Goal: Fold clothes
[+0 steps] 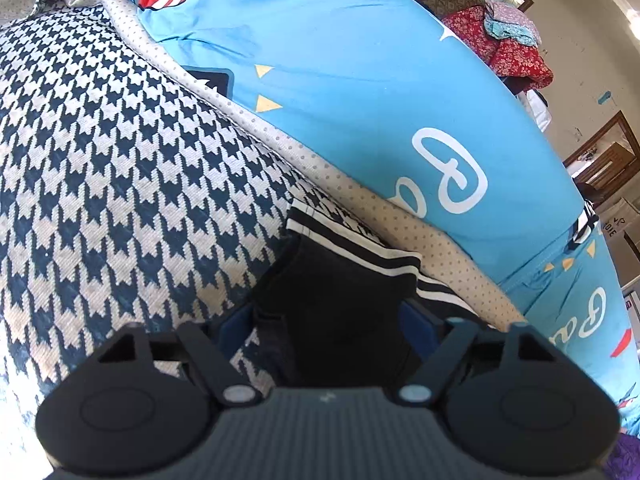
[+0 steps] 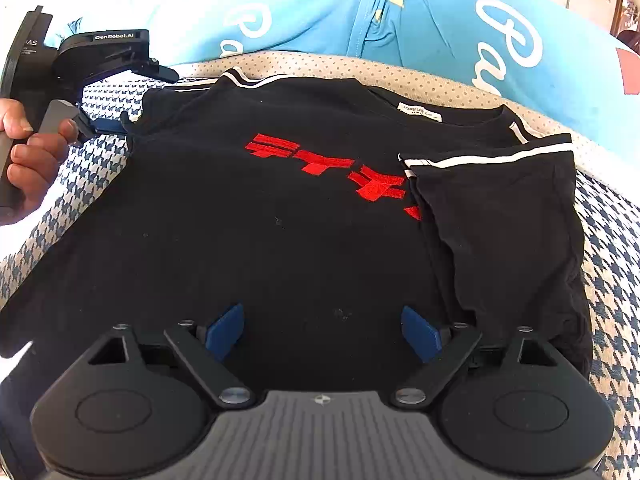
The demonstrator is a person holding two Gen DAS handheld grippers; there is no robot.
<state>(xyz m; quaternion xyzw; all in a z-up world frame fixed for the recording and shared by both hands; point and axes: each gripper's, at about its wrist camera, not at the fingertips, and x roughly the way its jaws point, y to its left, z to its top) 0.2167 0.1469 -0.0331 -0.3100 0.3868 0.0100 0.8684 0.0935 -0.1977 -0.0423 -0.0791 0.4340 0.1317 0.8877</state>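
The black T-shirt [image 2: 280, 240] lies flat on the houndstooth blanket [image 2: 616, 280], front up, red lettering showing. One sleeve [image 2: 500, 216] is folded inward over the chest. The right claw [image 2: 323, 332] hangs above the lower hem, fingers spread wide, holding nothing. The left claw [image 1: 332, 328] sits at the opposite sleeve [image 1: 340, 276], dark fabric between its blue pads [image 1: 416, 324]; whether it is clamped cannot be determined. A hand [image 2: 32, 160] grips the left device. The hem is hidden behind the right claw body.
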